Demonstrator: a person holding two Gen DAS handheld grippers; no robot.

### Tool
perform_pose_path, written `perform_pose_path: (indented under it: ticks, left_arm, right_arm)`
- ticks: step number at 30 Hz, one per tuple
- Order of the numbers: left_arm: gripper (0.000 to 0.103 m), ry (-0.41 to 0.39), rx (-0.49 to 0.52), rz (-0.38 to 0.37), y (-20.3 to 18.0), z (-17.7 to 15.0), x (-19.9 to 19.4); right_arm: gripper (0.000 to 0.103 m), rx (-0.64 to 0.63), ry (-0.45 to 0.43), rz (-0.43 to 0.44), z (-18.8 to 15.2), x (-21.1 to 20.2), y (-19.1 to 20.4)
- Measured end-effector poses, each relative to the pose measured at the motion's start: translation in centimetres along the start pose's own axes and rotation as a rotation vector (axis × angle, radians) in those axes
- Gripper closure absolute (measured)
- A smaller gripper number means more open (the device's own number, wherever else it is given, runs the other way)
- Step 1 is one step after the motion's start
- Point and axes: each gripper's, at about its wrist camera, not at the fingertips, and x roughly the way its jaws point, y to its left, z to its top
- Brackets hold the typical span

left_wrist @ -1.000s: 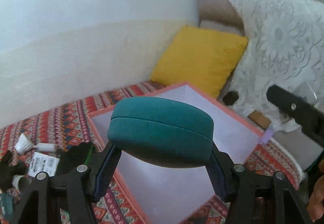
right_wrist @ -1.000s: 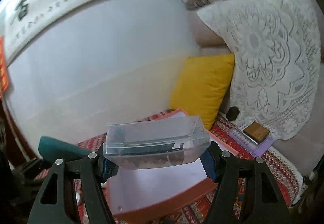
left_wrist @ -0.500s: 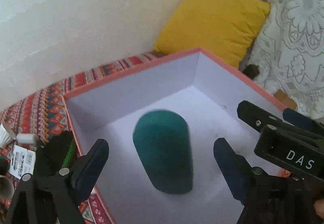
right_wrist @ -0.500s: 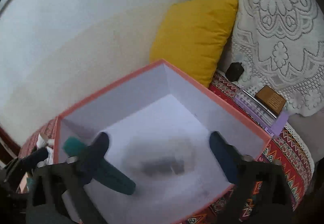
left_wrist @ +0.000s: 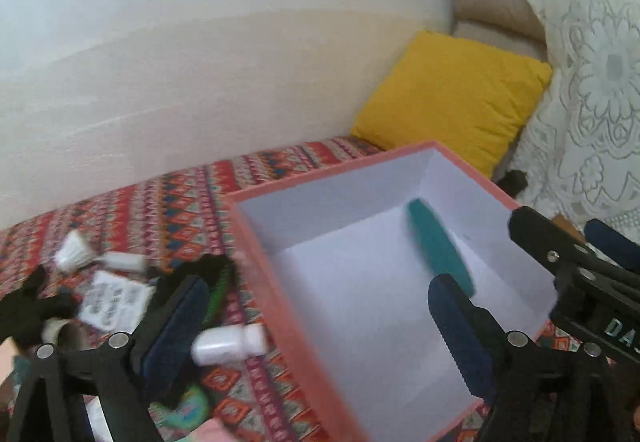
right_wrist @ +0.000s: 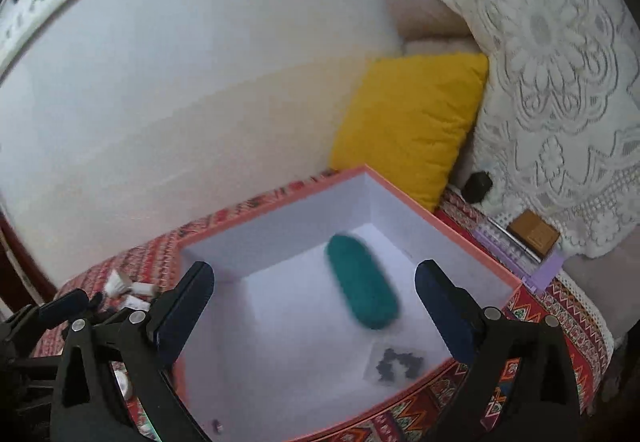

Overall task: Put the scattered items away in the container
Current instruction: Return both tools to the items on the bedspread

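A pink-rimmed box [left_wrist: 332, 166] with a white inside stands on the patterned cloth. A teal case [left_wrist: 438, 246] lies loose on its floor, also seen as the teal case [right_wrist: 362, 280] in the right wrist view. A clear plastic case with dark contents [right_wrist: 396, 362] rests near the box's [right_wrist: 260, 210] front wall. My left gripper [left_wrist: 318, 326] is open and straddles the box's left wall. My right gripper [right_wrist: 314, 308] hovers open over the box. Both hold nothing. A white pill bottle [left_wrist: 228, 342], a white shuttlecock [left_wrist: 74, 250], a paper tag [left_wrist: 112, 300] and black items lie left of the box.
A yellow cushion [left_wrist: 452, 98] leans against the wall behind the box. A lace-covered sofa back [right_wrist: 552, 82] rises on the right. A purple notebook with a brown block [right_wrist: 532, 238] and a small black object [right_wrist: 478, 186] lie right of the box.
Both grippers opened and let go; the teal case and the clear case fell into the box. My left gripper has since swung left toward the scattered items.
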Motion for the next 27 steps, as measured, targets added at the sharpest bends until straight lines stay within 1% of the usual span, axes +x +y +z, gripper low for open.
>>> perform_pose_path:
  ticks: [4, 8, 12, 14, 16, 18, 20, 22, 25, 27]
  left_arm:
    - [0.007, -0.031, -0.035, 0.037, 3.1, -1.3, -4.0]
    - [0.005, -0.047, -0.064, 0.089, 7.0, -3.6, -7.8]
    - [0.002, -0.052, -0.112, 0.205, 13.8, -7.8, -11.5]
    - [0.002, -0.029, -0.142, 0.258, 17.2, -10.1, -12.6]
    - [0.002, 0.016, -0.163, 0.305, 20.6, -12.9, -13.1]
    - [0.002, 0.069, -0.171, 0.337, 23.3, -15.5, -12.7]
    - [0.002, 0.119, -0.190, 0.353, 25.6, -18.0, -11.9]
    - [0.002, 0.163, -0.214, 0.350, 27.1, -20.2, -10.8]
    - [0.002, 0.218, -0.245, 0.347, 28.6, -23.3, -8.9]
    - [0.002, 0.252, -0.257, 0.349, 29.1, -25.1, -7.3]
  right_arm:
    - [0.000, -0.044, -0.035, 0.035, -0.7, -3.3, 3.5]
    - [0.000, -0.130, -0.072, 0.070, -2.4, -6.2, 8.4]
    - [0.000, -0.208, -0.059, 0.127, -5.3, -7.4, 13.3]
    - [0.000, -0.254, -0.023, 0.166, -7.3, -7.0, 15.9]
    - [0.000, -0.299, 0.023, 0.203, -9.3, -6.2, 18.3]
    - [0.000, -0.350, 0.107, 0.253, -12.3, -4.6, 21.2]
    - [0.000, -0.393, 0.175, 0.253, -14.8, -2.9, 22.5]
    - [0.000, -0.436, 0.242, 0.244, -17.2, -1.2, 23.7]
    - [0.000, -0.499, 0.343, 0.231, -20.9, 1.4, 25.4]
    - [0.000, -0.527, 0.389, 0.194, -22.4, 3.3, 25.1]
